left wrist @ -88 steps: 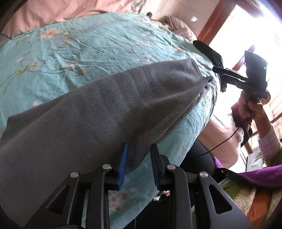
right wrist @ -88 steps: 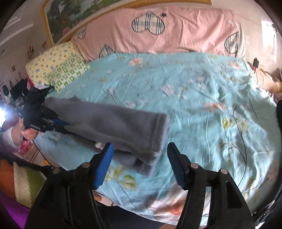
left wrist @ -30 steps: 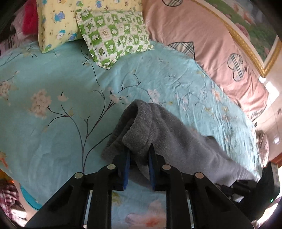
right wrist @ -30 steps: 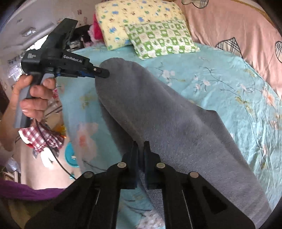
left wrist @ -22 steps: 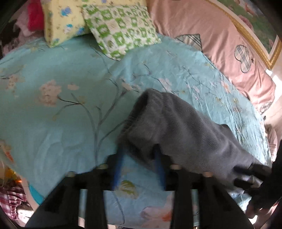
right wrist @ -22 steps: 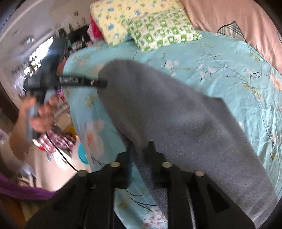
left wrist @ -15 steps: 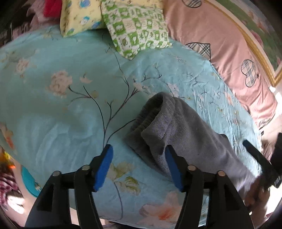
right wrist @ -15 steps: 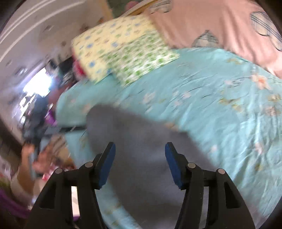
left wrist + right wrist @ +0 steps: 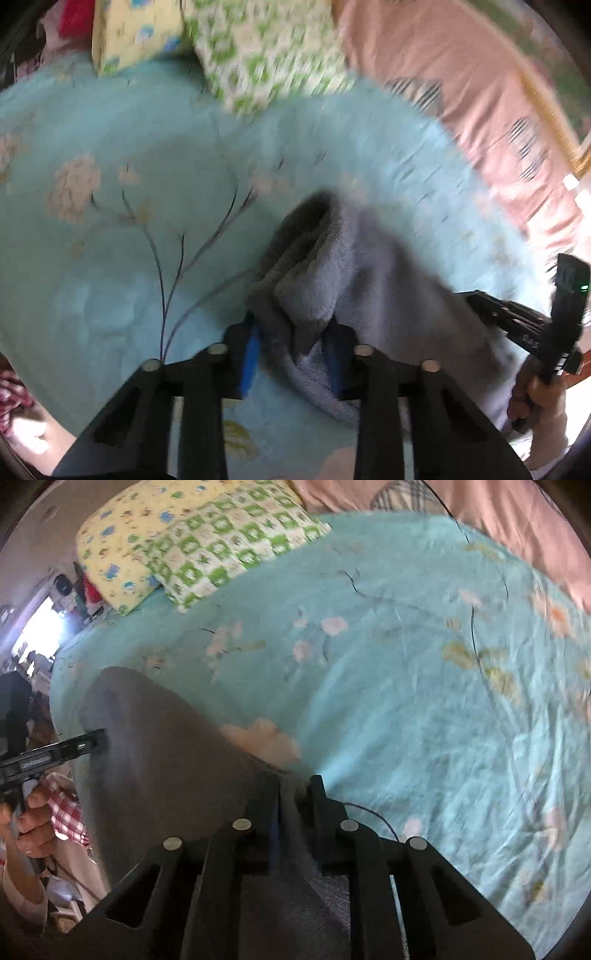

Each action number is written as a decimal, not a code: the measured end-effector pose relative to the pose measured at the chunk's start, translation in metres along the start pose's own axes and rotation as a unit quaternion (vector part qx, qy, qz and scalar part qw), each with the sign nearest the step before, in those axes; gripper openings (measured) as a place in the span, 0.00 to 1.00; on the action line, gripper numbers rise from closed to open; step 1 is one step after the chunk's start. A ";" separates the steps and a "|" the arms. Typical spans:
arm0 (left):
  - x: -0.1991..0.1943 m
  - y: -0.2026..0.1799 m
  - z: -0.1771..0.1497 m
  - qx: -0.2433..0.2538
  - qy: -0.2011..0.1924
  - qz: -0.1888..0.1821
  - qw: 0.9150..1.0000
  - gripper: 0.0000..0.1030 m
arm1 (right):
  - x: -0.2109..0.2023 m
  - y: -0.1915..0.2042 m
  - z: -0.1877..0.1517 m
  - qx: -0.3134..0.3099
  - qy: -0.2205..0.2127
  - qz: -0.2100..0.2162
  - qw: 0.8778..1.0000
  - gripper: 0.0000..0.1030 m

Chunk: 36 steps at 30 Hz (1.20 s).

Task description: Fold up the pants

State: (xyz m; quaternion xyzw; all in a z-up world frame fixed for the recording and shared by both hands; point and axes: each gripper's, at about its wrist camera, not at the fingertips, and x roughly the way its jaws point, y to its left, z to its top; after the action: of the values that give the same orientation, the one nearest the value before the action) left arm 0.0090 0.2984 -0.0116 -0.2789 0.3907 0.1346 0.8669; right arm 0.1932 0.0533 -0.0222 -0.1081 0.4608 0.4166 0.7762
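Pants point(image 9: 354, 266) sit bunched between left tongs point(image 9: 291, 354); right tongs point(image 9: 293, 805) pinch them tight.

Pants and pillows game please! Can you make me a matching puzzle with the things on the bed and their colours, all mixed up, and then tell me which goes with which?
Things:
1. pants
2. bedsheet
3. checked pillow
4. headboard cover

Colours:
A. pink
B. grey
C. green and white
D. light blue with flowers

Pairs: 1-B, 2-D, 3-C, 4-A
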 end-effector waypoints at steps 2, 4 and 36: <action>-0.028 0.002 0.008 -0.002 -0.043 -0.035 0.998 0.24 | -0.018 0.003 0.012 -0.010 -0.028 -0.011 0.999 0.15; -0.045 0.003 0.012 0.010 -0.070 -0.055 0.996 0.24 | -0.039 0.000 0.027 -0.002 -0.072 -0.014 0.997 0.14; -0.020 -0.071 -0.009 0.131 -0.028 -0.026 0.991 0.53 | -0.123 -0.032 -0.094 0.131 -0.175 -0.049 0.975 0.42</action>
State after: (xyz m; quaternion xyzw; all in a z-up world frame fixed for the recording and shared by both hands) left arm 0.0222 0.2357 0.0257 -0.1691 0.3731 0.0671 0.9098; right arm 0.1302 -0.0863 0.0183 0.0466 0.3622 0.3263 0.8719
